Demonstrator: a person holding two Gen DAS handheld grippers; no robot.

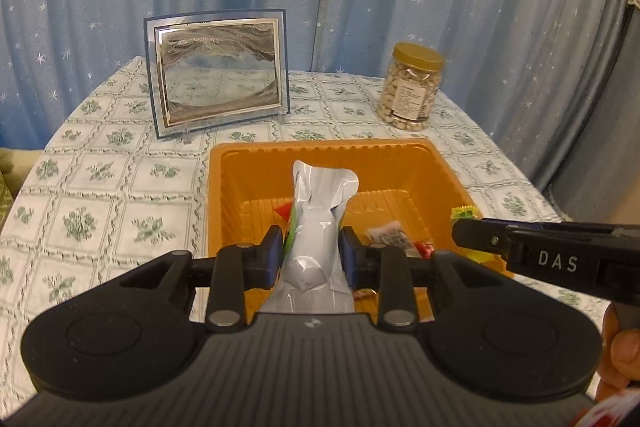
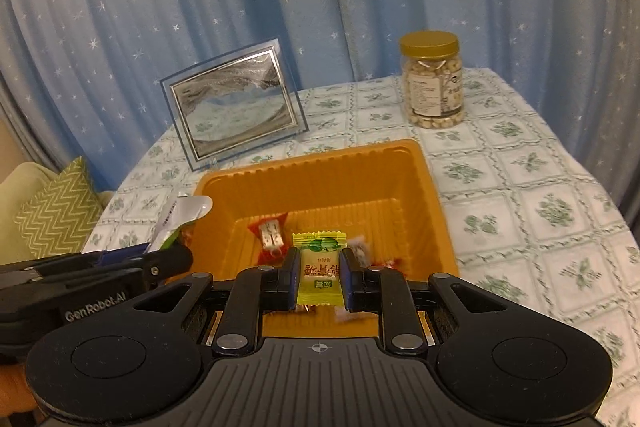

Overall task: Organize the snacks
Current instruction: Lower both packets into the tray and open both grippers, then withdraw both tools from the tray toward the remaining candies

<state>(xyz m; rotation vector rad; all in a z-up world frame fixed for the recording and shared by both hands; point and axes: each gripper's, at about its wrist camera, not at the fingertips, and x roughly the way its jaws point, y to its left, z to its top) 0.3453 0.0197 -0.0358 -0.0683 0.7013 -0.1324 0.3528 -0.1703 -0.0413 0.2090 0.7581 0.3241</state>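
An orange plastic tray point(image 1: 424, 163) point(image 2: 420, 179) sits on the table and holds several small wrapped snacks point(image 2: 270, 235). My left gripper point(image 1: 308, 259) is shut on a silver and green snack pouch point(image 1: 320, 219), held upright over the tray's near left part. The pouch also shows in the right wrist view point(image 2: 180, 217). My right gripper point(image 2: 320, 279) is shut on a yellow-green wrapped candy point(image 2: 320, 263) above the tray's near edge. In the left wrist view the right gripper point(image 1: 468, 233) comes in from the right with the candy point(image 1: 464, 213) just showing.
A framed sand picture point(image 1: 218, 75) point(image 2: 236, 107) stands at the back left. A gold-lidded jar of nuts point(image 1: 412, 87) point(image 2: 432, 83) stands at the back right. The table has a green-patterned cloth point(image 1: 112, 195). Blue star curtains hang behind. A green cushion point(image 2: 56, 207) lies at far left.
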